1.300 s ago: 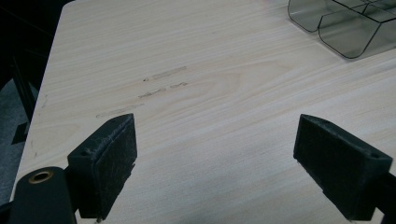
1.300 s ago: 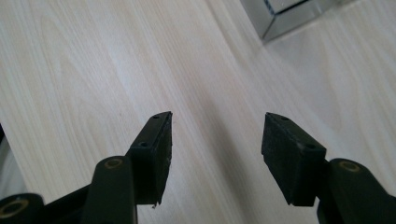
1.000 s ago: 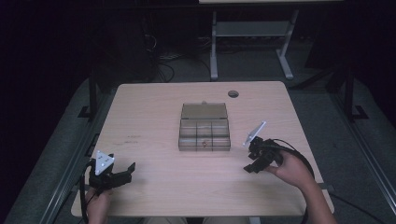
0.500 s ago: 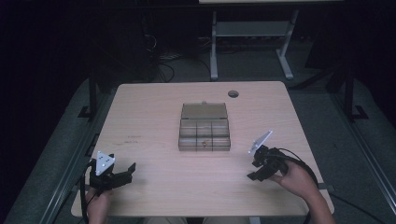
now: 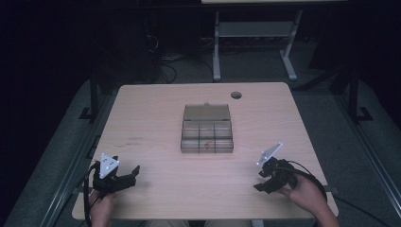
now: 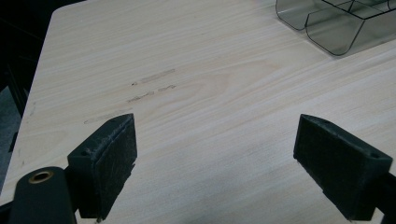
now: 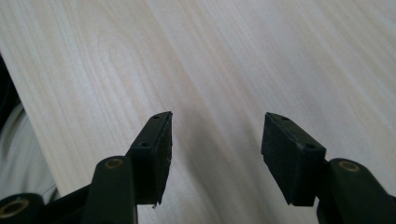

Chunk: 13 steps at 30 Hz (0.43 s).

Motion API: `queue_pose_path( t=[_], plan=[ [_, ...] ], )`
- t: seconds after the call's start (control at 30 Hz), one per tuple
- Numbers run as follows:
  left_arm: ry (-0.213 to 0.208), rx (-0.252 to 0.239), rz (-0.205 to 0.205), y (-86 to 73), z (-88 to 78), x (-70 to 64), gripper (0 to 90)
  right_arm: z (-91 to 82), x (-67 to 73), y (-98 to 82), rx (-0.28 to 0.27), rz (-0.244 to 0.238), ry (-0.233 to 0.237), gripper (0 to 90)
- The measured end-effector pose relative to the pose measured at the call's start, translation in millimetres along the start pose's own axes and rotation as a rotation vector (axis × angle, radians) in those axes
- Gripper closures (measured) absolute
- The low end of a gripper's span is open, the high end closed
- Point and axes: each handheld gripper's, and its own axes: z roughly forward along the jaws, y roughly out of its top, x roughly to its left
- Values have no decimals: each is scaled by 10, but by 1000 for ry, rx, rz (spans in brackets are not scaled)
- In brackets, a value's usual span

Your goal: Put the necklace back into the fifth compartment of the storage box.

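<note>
A smoky clear plastic compartment box (image 5: 207,130) sits with its lid open at the middle of the light wood table (image 5: 156,113). My left gripper (image 5: 134,174) rests near the front left corner, held by a hand, its jaws pointing right. In the left gripper view the left gripper (image 6: 217,140) stands wide open over bare wood, with a corner of the box (image 6: 334,25) far ahead at the upper right. My right gripper (image 5: 260,181) is low over the front right of the table. The right gripper (image 7: 217,130) is open with nothing between its pads.
A round cable hole (image 5: 236,95) lies in the tabletop behind the box. A metal stand (image 5: 250,33) and cables are on the dark floor beyond the table. The table's near edge and pale clothing (image 7: 14,144) appear at the left of the right gripper view.
The right hand has carried its gripper back toward the table's near edge and lower. The left gripper and the box have not moved.
</note>
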Motion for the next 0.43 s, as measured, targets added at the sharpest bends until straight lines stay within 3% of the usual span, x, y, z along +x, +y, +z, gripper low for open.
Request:
queue_pose_path(
  t=[0.27,0.33,0.43],
  plan=[
    [-7,1,8,5,9,-29,130,-28,157,-159,-54,15,-34,393],
    [-12,2,12,13,11,-50,130,-70,226,-247,-129,62,-41,363],
    [-13,2,15,18,18,-67,130,-79,285,-298,-159,79,-46,351]
  ],
)
